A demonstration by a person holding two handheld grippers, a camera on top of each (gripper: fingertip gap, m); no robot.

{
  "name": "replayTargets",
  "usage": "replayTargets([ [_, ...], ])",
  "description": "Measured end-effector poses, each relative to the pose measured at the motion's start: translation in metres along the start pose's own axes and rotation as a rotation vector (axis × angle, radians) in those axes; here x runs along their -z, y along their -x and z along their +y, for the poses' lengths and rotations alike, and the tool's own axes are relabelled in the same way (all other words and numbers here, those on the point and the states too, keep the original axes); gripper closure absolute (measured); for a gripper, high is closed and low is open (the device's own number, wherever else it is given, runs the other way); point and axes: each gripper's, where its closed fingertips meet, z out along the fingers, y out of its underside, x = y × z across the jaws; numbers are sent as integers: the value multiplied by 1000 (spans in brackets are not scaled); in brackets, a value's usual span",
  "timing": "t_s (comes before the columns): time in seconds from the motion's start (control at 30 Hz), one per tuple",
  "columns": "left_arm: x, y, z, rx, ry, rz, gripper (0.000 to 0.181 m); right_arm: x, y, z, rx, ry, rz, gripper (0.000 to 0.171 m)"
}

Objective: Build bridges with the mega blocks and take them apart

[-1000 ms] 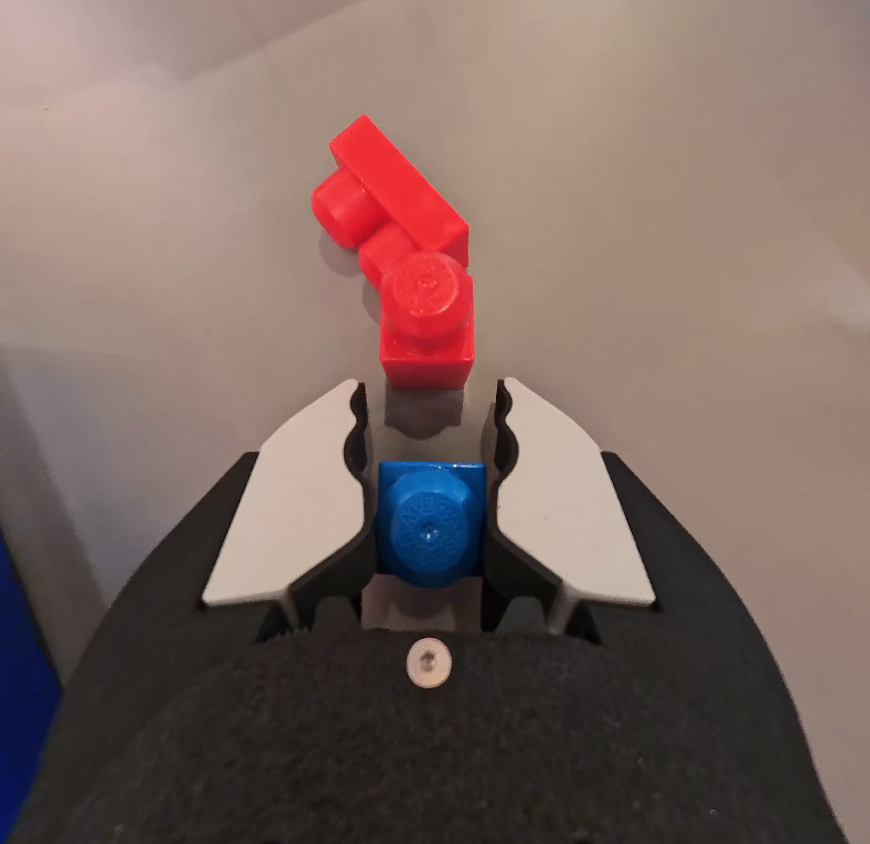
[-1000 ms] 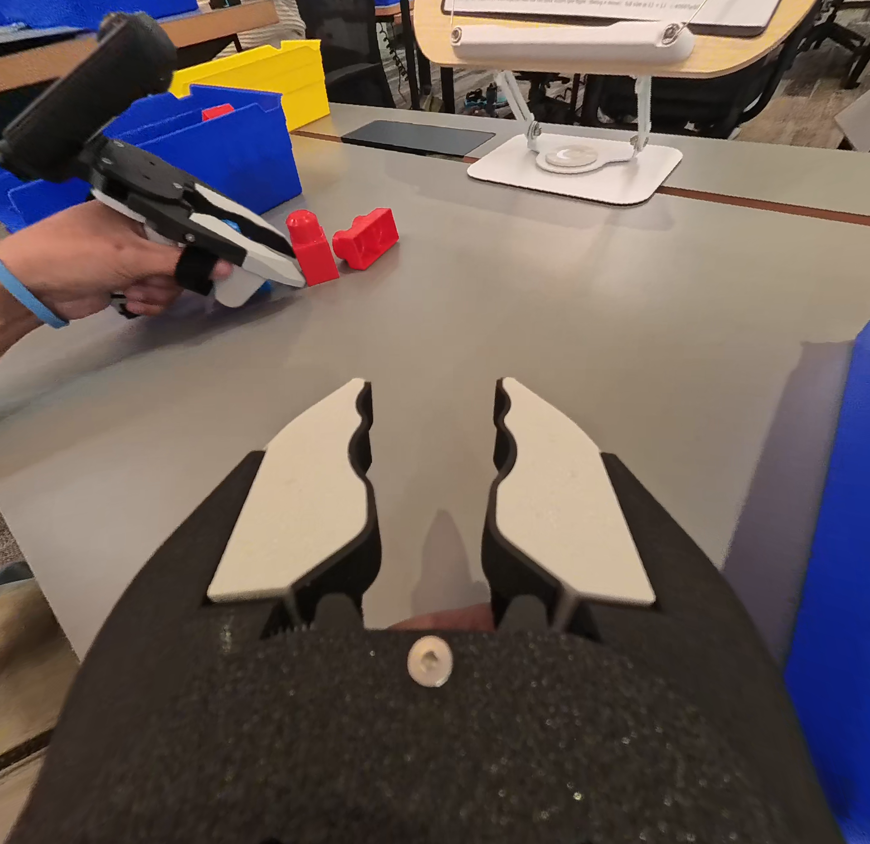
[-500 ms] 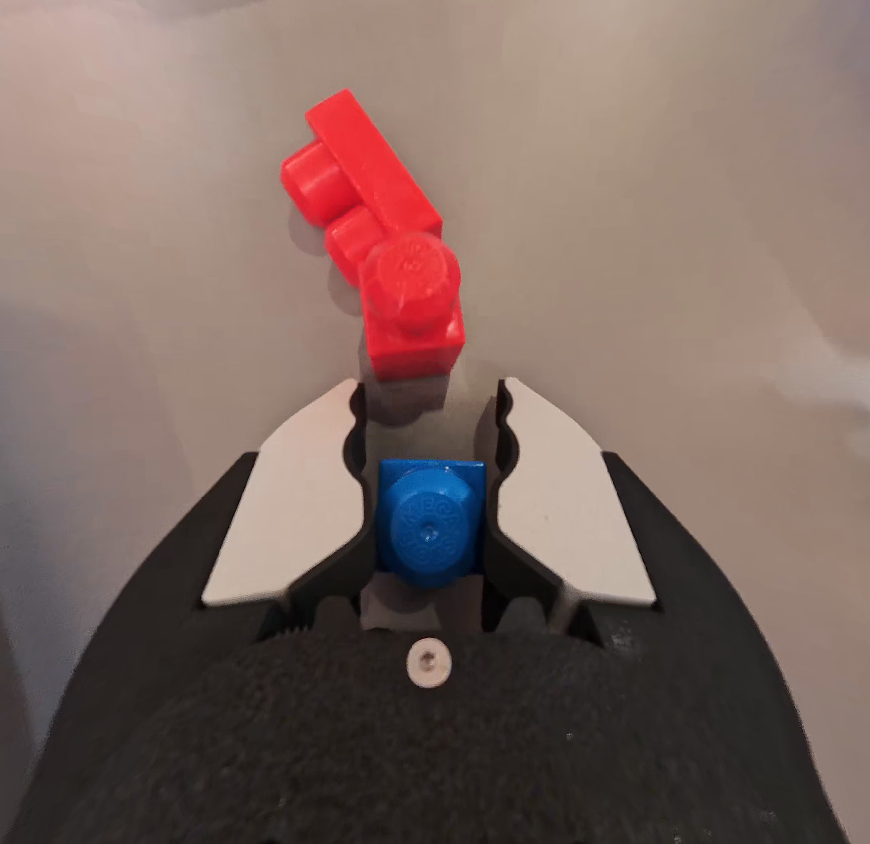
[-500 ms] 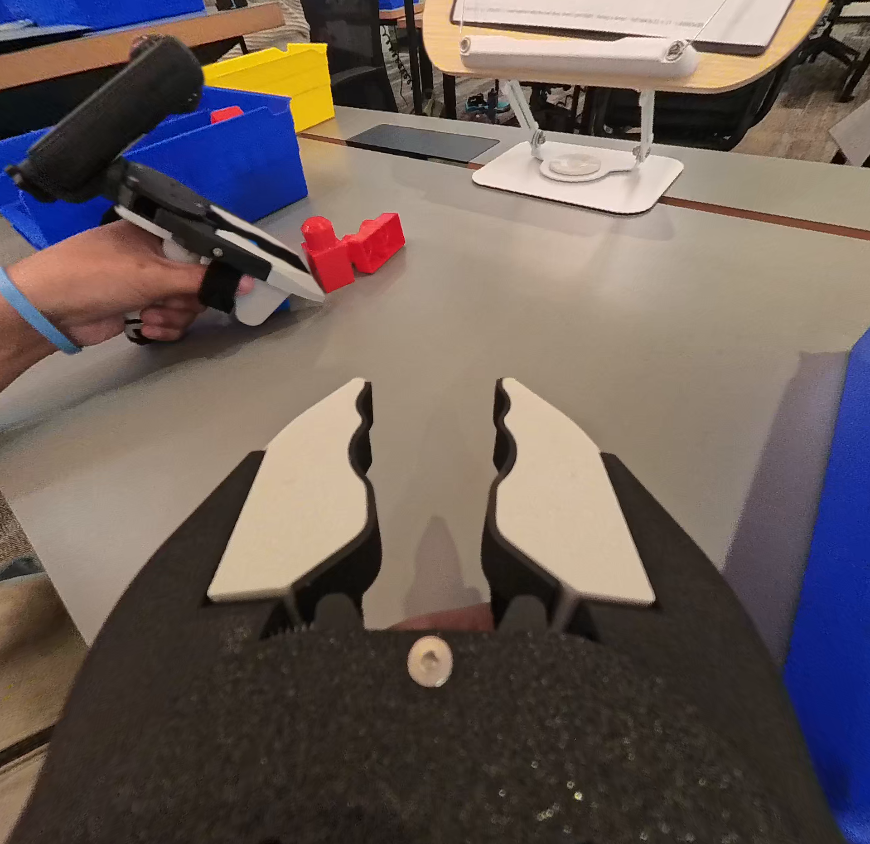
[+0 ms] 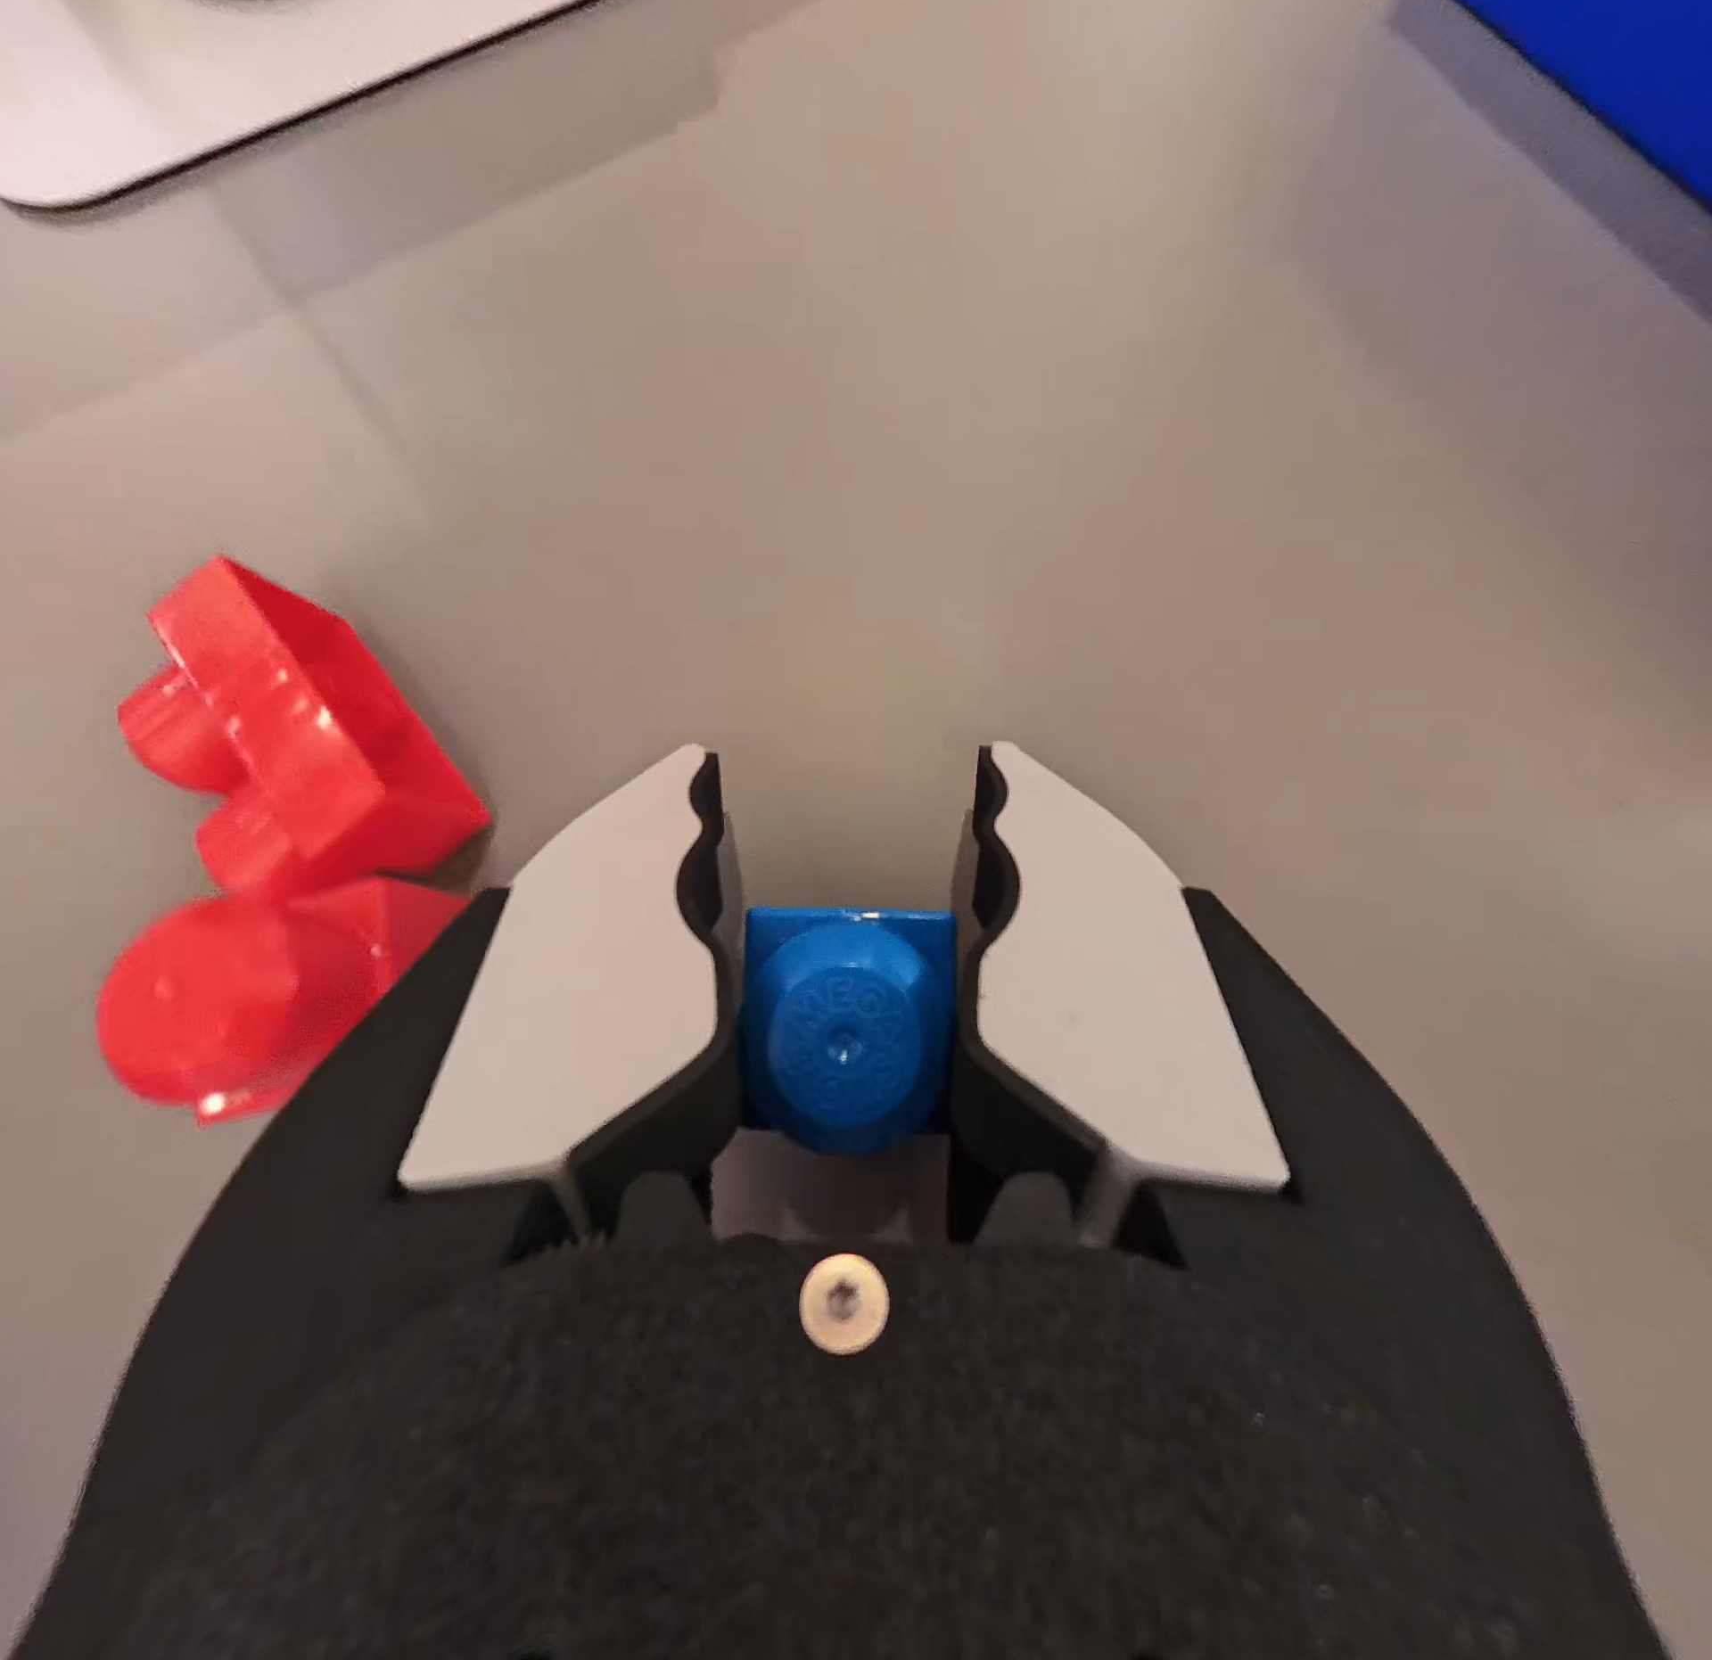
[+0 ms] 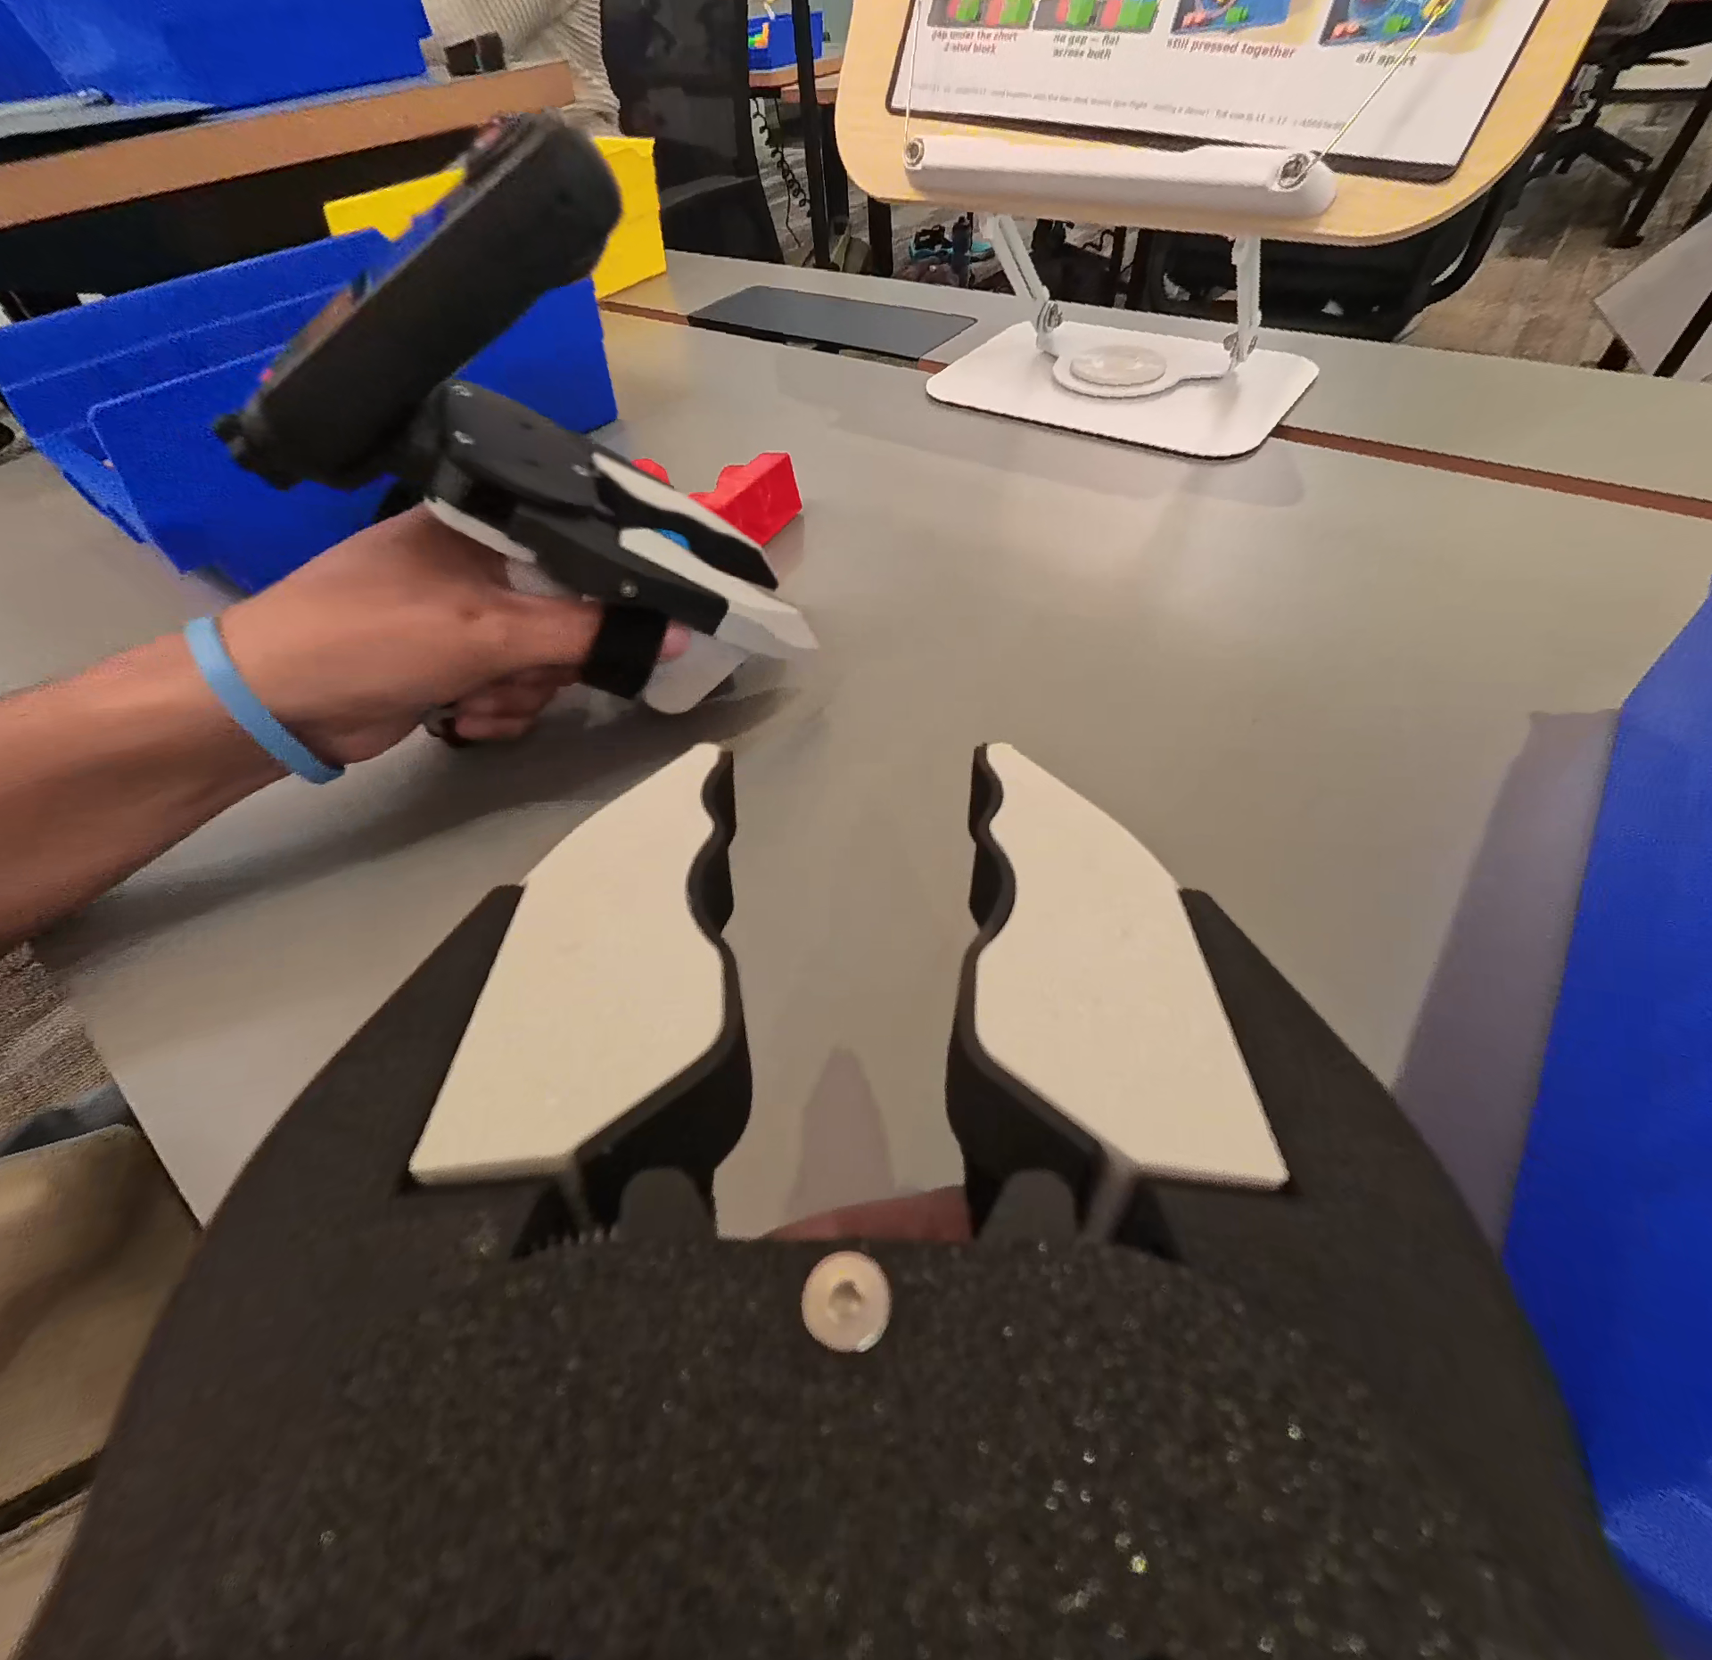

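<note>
Pinching a blue block (image 5: 848, 1027), left tool (image 5: 848, 837) hovers over grey table (image 5: 926, 458) (right tool (image 6: 848, 837) spread) — bins behind.

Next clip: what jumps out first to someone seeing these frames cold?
The blue block clamped deep between the left gripper's fingers stands out first. Next, two red blocks lie touching on the grey table, left of that gripper. The right gripper hangs open and empty above bare table.

Blue block (image 5: 848, 1027) clamped stud-up; two red blocks (image 5: 278, 837) lie touching on their sides.
</note>
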Motion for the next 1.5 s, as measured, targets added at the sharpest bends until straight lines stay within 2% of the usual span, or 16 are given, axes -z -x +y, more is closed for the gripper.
replayTargets([
  [0.13, -13, 14, 3, -52, 40, -35, 129, 1, -4, 0, -10, -4, 4, 123],
  [0.27, -10, 18, -1, -53, 14, -29, 128, 0, -6, 1, -19, -2, 2, 123],
  [0.37, -4, 13, -5, -42, -10, 9, 113, -1, -5, 3, -19, 3, -3, 123],
  [0.43, 17, 6, -18, -39, -75, 32, 107, -1, -5, 4, -17, 3, -2, 123],
  [0.53, 68, 1, -34, -44, -225, 9, 108, -1, -6, 4, -20, 3, -1, 123],
  [0.6, 93, 4, -26, -24, -265, -35, 107, -1, -7, 4, -23, 3, 1, 123],
  [0.67, 101, 6, -8, 17, -249, -67, 107, -1, -7, 5, -25, 5, -1, 123],
  [0.73, 95, 4, 11, 43, -224, -87, 121, -2, -5, 7, -24, 9, -2, 123],
  [0.8, 83, -18, 20, 35, -204, 3, 141, -3, -4, 8, -20, 15, -3, 123],
  [0.93, 60, -52, 16, 41, -180, 79, 179, -1, -4, 5, -9, 11, 5, 123],
  [1.03, 41, -42, 15, 73, -110, -19, 181, 2, -6, 2, -10, 0, 12, 124],
  [1.17, 22, -31, 23, 122, -1, -29, 181, 4, -10, 2, -14, -3, 19, 124],
  [1.5, 11, -6, 13, 154, -7, -109, 181, 1, -15, 8, -36, 5, 12, 124],
])
